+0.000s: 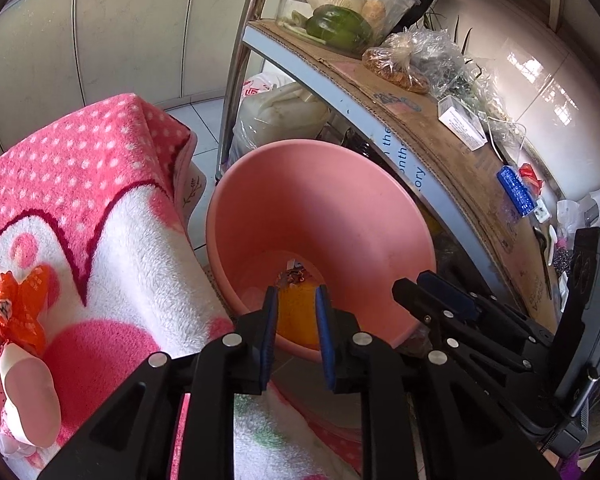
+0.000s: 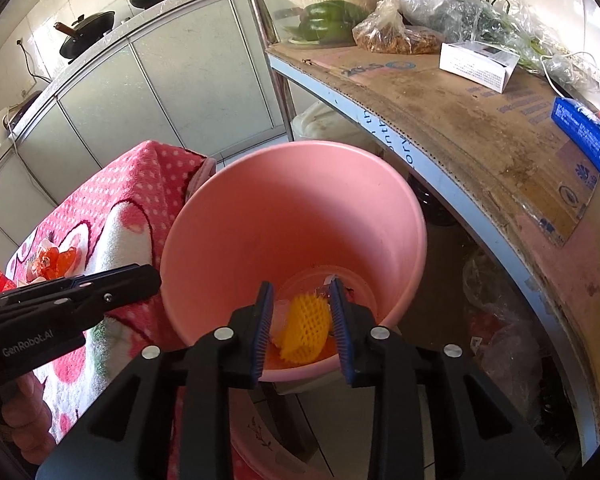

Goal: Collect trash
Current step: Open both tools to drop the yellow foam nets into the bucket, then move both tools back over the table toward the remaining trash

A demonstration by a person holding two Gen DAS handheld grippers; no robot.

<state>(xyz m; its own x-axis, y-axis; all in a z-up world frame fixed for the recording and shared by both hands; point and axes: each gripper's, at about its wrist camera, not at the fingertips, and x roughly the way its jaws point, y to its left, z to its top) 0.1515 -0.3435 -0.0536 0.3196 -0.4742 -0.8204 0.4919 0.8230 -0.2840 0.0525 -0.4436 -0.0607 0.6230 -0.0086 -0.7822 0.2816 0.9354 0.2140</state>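
1. The right gripper [image 2: 302, 320] hangs over the near rim of the pink plastic bin [image 2: 416, 216] with its jaws parted and nothing pressed between the pads. The yellow foam fruit net [image 2: 302, 332] seen between them lies down on the bin floor, well below the fingertips.
2. The left gripper [image 1: 296, 320] is also over the bin's near edge, jaws apart and empty.
3. The foam net looks very light, soft and springy. Judging by its open mesh, it would crush under a pinch and snag on the pads rather than slip.
4. Other scraps sit beside the net at the bottom, too small to identify.
5. On the pink dotted blanket [image 1: 112, 216] to the left lies an orange crumpled wrapper [image 1: 18, 308], likely the next trash. It appears thin, weightless and crinkly, so pinching a raised twist or fold would hold better than pressing on a flat face.
6. Farther off, the cardboard-lined shelf [image 2: 480, 132] carries bagged food and small boxes.
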